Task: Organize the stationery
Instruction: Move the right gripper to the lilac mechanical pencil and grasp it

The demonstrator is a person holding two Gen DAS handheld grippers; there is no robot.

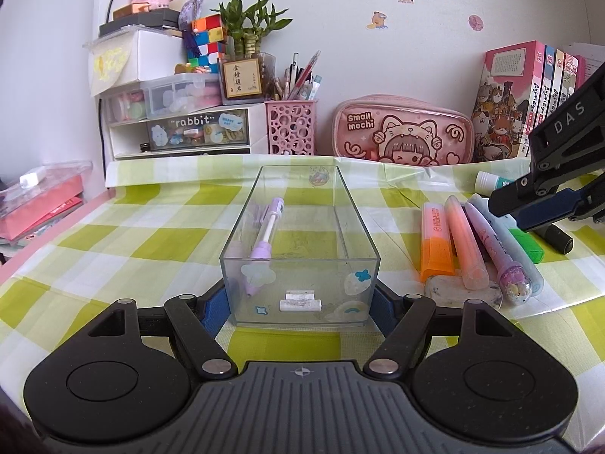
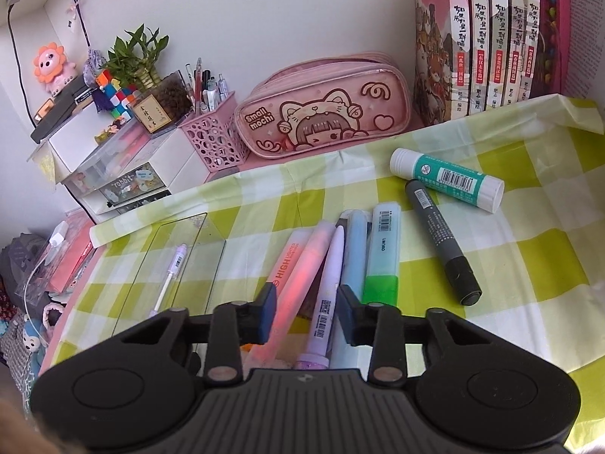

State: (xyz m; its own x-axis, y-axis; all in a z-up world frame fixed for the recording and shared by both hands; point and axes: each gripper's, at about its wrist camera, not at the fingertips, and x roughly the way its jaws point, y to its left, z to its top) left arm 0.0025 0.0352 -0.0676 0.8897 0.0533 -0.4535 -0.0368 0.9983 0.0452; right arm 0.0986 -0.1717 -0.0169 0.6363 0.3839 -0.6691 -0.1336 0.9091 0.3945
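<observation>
Purple pen point(image 2: 333, 265) runs lengthwise between right tongs point(image 2: 308, 312) (grip unclear); left tongs point(image 1: 300, 307) clamp box point(image 1: 353, 223).

clear box point(image 1: 351, 204): glossy, see-through plastic | checked tablecloth point(image 1: 132, 234): smooth, creased

One clear box point(image 1: 298, 249) holds one purple pen point(image 1: 266, 240) and two white erasers point(image 1: 300, 300). Outside lie five pens and highlighters point(image 2: 382, 253), one black marker point(image 2: 440, 240) and one glue stick point(image 2: 448, 179).
</observation>
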